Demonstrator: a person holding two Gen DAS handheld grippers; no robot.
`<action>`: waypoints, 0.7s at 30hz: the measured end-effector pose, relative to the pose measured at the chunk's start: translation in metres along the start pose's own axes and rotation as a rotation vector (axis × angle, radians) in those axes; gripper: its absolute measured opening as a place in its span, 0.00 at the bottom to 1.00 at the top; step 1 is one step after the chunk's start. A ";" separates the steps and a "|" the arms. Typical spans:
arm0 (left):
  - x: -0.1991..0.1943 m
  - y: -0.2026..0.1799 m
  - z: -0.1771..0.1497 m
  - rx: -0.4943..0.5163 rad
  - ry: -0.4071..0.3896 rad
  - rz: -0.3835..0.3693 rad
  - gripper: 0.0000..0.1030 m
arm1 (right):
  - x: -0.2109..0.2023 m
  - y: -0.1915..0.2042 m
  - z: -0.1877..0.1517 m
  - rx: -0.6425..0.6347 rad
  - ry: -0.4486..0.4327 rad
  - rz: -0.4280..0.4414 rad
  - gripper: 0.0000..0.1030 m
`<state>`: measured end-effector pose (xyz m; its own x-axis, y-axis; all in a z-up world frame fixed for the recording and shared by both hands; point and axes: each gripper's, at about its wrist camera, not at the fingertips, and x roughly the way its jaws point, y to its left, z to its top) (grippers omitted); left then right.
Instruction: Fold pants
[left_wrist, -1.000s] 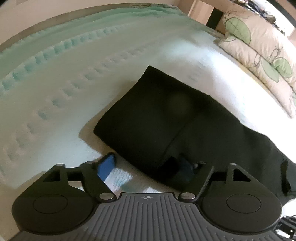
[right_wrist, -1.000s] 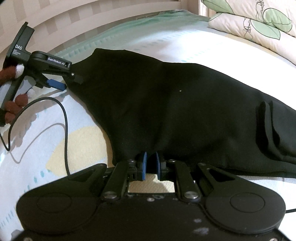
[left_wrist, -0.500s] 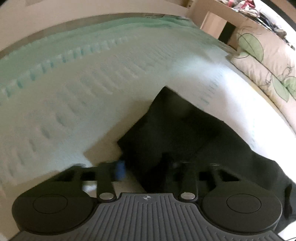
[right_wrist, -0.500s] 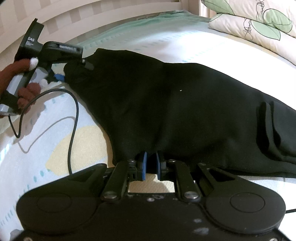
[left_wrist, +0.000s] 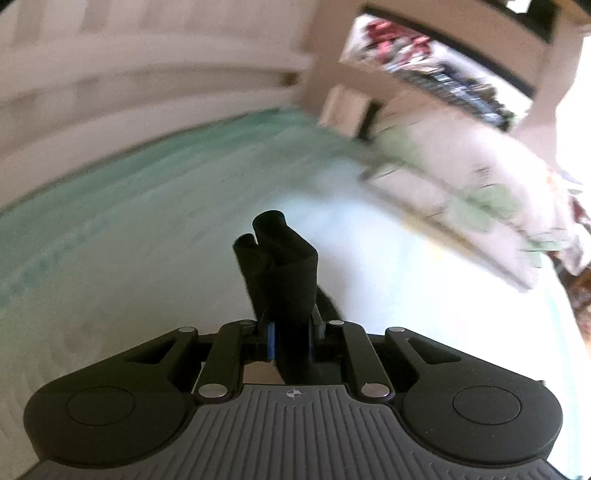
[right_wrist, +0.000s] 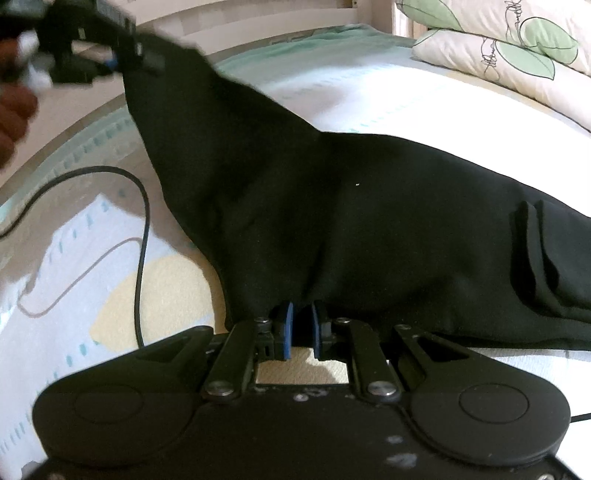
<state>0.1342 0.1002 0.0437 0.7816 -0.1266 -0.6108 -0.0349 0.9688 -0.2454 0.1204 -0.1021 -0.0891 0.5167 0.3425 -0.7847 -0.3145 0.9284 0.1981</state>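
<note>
Left wrist view shows the left tongs (left_wrist: 290, 341) closing on a bunched fold of the black pants (left_wrist: 282, 273), the cloth standing up between the blue pads; a second ago these tongs stood wide apart over the flat cloth on the bed, and now the fold is raised clear of the white and green bedspread (left_wrist: 147, 206), with the background blurred. Right wrist view shows the same corner of the pants (right_wrist: 332, 206) drawn up toward the top left, where the left tongs (right_wrist: 114, 62) and the person's hand (right_wrist: 14, 114) are blurred; earlier that corner lay low on the bed. From there the cloth slopes down to the rest of the garment, which lies spread across the bed (right_wrist: 388, 88). The right tongs (right_wrist: 300, 325) are clamped on the near edge of the pants, in the same place as before. A black cable (right_wrist: 142, 229) loops over the bedspread at left, and leaf-print pillows (right_wrist: 509, 51) lie at the far right. No containers are in view.
</note>
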 end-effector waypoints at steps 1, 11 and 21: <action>-0.007 -0.013 0.005 0.018 -0.012 -0.020 0.14 | -0.001 -0.001 -0.001 0.001 -0.010 0.005 0.12; -0.029 -0.140 0.027 0.241 -0.003 -0.186 0.13 | -0.072 -0.055 0.008 0.137 -0.189 -0.045 0.12; 0.023 -0.293 -0.029 0.508 0.118 -0.358 0.13 | -0.116 -0.165 -0.023 0.439 -0.249 -0.215 0.15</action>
<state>0.1447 -0.1924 0.0798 0.6153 -0.4560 -0.6430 0.5389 0.8386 -0.0791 0.0940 -0.2990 -0.0440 0.7223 0.1127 -0.6823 0.1536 0.9358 0.3172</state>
